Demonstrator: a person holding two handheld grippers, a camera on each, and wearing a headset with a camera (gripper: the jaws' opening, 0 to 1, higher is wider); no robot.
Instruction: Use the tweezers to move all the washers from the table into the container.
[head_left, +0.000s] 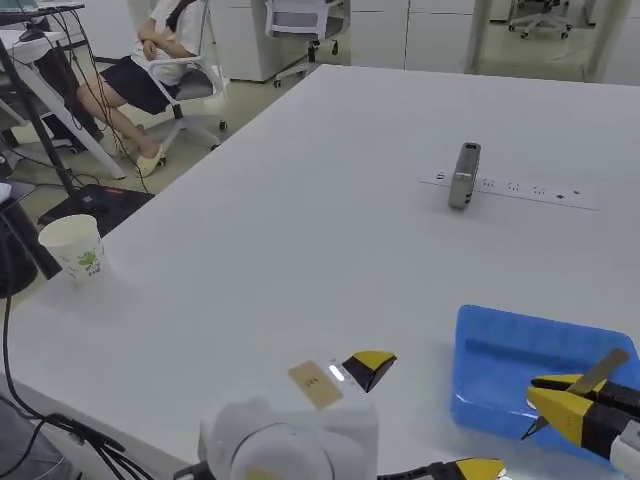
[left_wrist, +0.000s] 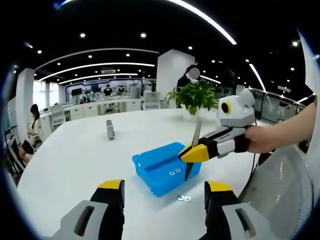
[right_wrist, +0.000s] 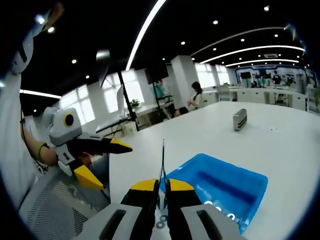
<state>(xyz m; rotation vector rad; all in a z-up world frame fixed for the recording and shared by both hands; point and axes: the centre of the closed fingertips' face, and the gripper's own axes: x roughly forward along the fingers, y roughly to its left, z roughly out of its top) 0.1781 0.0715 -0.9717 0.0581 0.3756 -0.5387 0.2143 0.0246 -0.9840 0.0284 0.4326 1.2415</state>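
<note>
Nearest: my left gripper (left_wrist: 164, 187), jaws spread wide and empty, low over the table (left_wrist: 75, 165) on the near side of the container (left_wrist: 152, 184). Just past it, two loose washers (left_wrist: 184, 199) lie flat on the table, side by side, just outside the container's near wall; I judge these are what is left to move, though I can't vouch for the parts of the table I can't see. Inside the container, close behind that wall, at least two stowed washers (left_wrist: 174, 172). Above that same corner, my right gripper (right_wrist: 162, 189), jaws pressed together on the tweezers (right_wrist: 163, 157), which stand straight out along the jaws; the tips hover at the container's near edge; too fine to tell whether they pinch a washer. My reading: next pick is the loose pair. To do it well: bring the tips down on the table side of the wall; take one washer alone, tines across its rim or one through the hole; close slowly so it doesn't flick away; lift clear of the wall before crossing; let go low over the blue floor. The left gripper could steady the container if it slides. Beyond the container: a grey device (head_left: 463, 175) on a power strip (head_left: 530, 188); far off to the container's left, a paper cup (head_left: 75, 245) near the table edge.
</note>
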